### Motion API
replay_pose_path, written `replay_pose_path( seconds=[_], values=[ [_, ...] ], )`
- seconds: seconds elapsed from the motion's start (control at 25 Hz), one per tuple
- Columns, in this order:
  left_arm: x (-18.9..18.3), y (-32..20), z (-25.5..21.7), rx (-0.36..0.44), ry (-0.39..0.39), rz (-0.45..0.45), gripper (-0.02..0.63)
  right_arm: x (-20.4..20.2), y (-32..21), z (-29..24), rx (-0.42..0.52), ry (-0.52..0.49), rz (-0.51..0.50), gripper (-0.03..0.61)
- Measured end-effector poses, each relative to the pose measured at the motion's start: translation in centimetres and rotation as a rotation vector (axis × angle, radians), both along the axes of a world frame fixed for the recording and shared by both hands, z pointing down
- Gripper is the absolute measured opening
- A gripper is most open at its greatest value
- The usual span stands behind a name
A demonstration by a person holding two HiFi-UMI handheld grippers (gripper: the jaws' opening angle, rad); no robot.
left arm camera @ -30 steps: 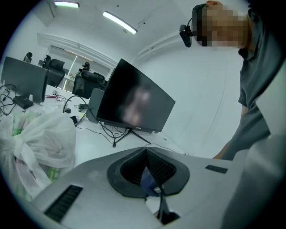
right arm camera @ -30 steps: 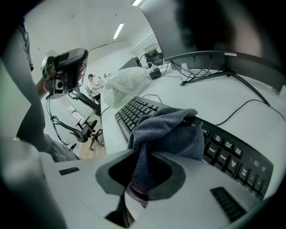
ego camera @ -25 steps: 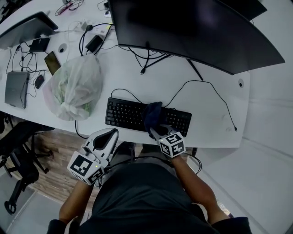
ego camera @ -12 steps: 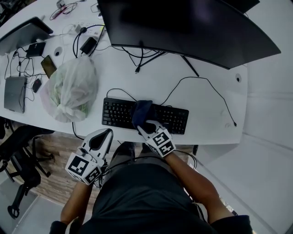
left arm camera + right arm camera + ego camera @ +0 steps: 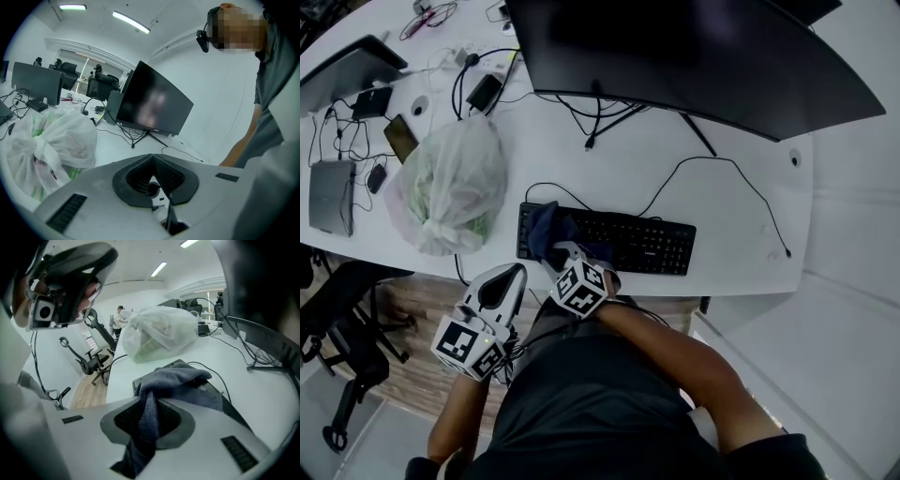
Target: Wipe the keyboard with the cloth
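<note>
A black keyboard (image 5: 623,242) lies near the front edge of the white desk (image 5: 722,225). My right gripper (image 5: 555,253) is shut on a dark blue cloth (image 5: 546,228), which lies bunched over the keyboard's left end. In the right gripper view the cloth (image 5: 173,380) runs out from between the jaws onto the keyboard (image 5: 215,392). My left gripper (image 5: 508,275) hangs off the desk's front edge, left of the keyboard, jaws shut with nothing between them. In its own view the left gripper (image 5: 152,161) faces the monitor (image 5: 152,101).
A knotted white plastic bag (image 5: 445,187) sits just left of the keyboard. A large curved monitor (image 5: 694,56) stands behind it, cables (image 5: 712,178) trailing across the desk. Phones, chargers and a laptop (image 5: 347,66) crowd the far left. Office chairs (image 5: 342,309) stand below the desk.
My right gripper has dragged the cloth leftwards along the keyboard, from its middle to its left end, rolling as it went. The left gripper has barely shifted.
</note>
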State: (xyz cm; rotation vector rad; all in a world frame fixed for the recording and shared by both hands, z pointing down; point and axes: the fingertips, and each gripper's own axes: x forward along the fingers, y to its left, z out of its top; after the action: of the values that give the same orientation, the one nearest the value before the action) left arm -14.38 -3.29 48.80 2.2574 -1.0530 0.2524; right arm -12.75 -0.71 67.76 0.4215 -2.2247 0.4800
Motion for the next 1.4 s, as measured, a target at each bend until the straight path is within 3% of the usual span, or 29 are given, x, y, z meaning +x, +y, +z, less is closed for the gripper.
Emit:
replay_pose_path(
  seconds=[0.12,0.24,0.28,0.36,0.44,0.48,0.64,0.8,0.96,1.08,1.32,1.4],
  values=[
    [-1.6,-0.2,0.6,-0.014,-0.004,-0.025,0.005,-2.9,-0.8,0.1,-0.022,0.011,-0.072,0.061],
    [-3.0,-0.2,1.2,-0.032,-0.002,-0.037,0.005,-5.3,-0.5,0.6,-0.074,0.037,-0.223,0.061],
    [-3.4,-0.2,1.1,-0.032,0.0,-0.037,0.005,-5.6,-1.4,0.8,-0.108,0.024,-0.22,0.061],
    [-4.1,-0.5,0.9,-0.021,0.001,-0.037,0.005,-5.1,-5.7,0.3,-0.169,-0.04,-0.061,0.061],
    [-4.7,-0.9,0.7,-0.008,0.006,-0.042,0.005,-3.2,-10.4,-0.7,-0.17,-0.06,0.121,0.061],
    [-5.1,-1.1,0.6,-0.001,0.011,-0.047,0.005,-2.4,-11.2,-1.0,-0.151,-0.043,0.142,0.061],
    [-6.1,-1.2,0.7,-0.001,0.025,-0.055,0.005,-3.3,-6.2,-0.2,-0.177,-0.026,0.019,0.061],
    [-5.5,-1.4,0.1,0.011,0.036,-0.021,0.005,-1.7,-12.1,-1.4,-0.086,-0.1,0.291,0.061],
    [-4.4,-1.4,0.5,0.008,0.014,0.007,0.005,1.0,-13.7,-0.4,-0.212,-0.031,0.291,0.061],
    [-3.1,-1.9,0.5,0.008,-0.016,0.029,0.005,5.6,-11.6,-0.7,-0.226,-0.025,0.331,0.061],
    [1.8,-1.9,-1.7,0.045,-0.032,0.023,0.005,24.9,-5.9,-0.6,-0.221,0.026,0.599,0.061],
    [3.5,-1.5,-1.9,0.049,-0.046,0.037,0.005,29.0,-5.1,-1.8,-0.174,0.067,0.67,0.061]
  ],
)
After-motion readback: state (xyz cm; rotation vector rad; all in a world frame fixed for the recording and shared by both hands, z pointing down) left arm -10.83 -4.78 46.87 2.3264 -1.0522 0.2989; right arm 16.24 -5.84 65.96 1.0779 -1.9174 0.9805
